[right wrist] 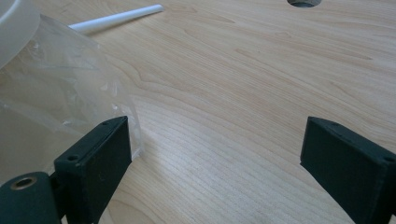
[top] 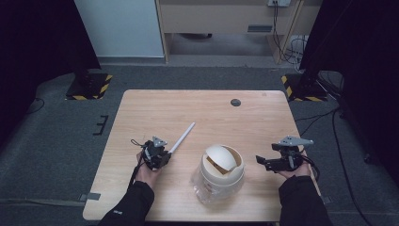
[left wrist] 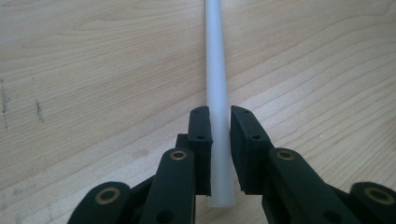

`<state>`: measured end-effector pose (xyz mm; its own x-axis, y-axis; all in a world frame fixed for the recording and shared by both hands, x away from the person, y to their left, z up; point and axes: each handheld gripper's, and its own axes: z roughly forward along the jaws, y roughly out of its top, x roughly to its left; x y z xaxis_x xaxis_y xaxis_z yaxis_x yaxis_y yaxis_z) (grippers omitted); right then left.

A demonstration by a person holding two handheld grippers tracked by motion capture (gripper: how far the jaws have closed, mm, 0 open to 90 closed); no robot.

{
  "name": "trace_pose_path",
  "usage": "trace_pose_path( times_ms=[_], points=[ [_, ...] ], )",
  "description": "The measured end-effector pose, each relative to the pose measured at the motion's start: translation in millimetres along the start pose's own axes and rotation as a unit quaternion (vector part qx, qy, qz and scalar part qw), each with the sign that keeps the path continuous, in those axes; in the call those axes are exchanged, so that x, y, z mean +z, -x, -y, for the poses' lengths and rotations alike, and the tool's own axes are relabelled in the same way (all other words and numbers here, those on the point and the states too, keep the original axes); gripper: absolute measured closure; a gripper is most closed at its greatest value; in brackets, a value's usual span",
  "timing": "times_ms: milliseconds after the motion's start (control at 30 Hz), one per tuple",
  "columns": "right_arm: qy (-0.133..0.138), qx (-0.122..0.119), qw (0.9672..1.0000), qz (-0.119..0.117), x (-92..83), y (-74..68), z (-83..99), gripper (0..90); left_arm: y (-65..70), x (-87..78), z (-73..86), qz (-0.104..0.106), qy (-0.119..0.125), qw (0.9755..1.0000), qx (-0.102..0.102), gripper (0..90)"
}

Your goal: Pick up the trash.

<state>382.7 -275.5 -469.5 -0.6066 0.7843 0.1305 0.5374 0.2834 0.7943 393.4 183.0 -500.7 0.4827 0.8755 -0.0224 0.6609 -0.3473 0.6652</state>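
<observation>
On the pale wooden worktop (top: 263,117), the left tongs (top: 165,155) are clenched on the near end of a long, thin white plastic rod (left wrist: 217,93), which lies flat on the wood and runs away from the person towards the middle of the worktop. The right tongs (top: 260,162) stand spread wide with nothing between them, just beside a cream, domed plastic bin with a swing lid (top: 222,165) that sits in a crumpled clear plastic bag (right wrist: 60,88) near the front edge.
</observation>
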Motion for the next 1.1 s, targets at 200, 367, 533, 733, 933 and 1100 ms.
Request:
trace_pose_path(
  times_ms=[200,367,533,733,933,1100],
  points=[
    [0.002,-0.001,1.0000,0.002,-0.6,0.3,-0.3,9.1,1.8,-7.1,-4.5,0.002,0.018,0.9998,0.003,77.9],
    [0.005,0.002,1.0000,0.004,-1.8,1.4,-0.4,9.2,1.9,-13.1,-7.6,0.005,0.031,0.9995,-0.001,78.1],
    [0.003,0.002,1.0000,0.004,-1.0,0.7,-0.3,9.2,0.0,-18.4,-9.7,0.006,0.043,0.9990,-0.005,78.3],
    [0.002,0.001,1.0000,0.004,-0.3,0.6,-0.3,9.2,-2.2,-29.6,-13.9,0.012,0.070,0.9974,-0.013,78.3],
    [0.003,0.001,1.0000,0.005,-0.7,0.9,-0.5,9.2,-3.7,-44.7,-18.5,0.020,0.104,0.9941,-0.019,78.3],
    [0.007,0.004,1.0000,0.005,-1.0,0.8,-1.4,9.2,-5.2,-61.6,-21.9,0.029,0.135,0.9901,-0.024,78.3]
  ],
)
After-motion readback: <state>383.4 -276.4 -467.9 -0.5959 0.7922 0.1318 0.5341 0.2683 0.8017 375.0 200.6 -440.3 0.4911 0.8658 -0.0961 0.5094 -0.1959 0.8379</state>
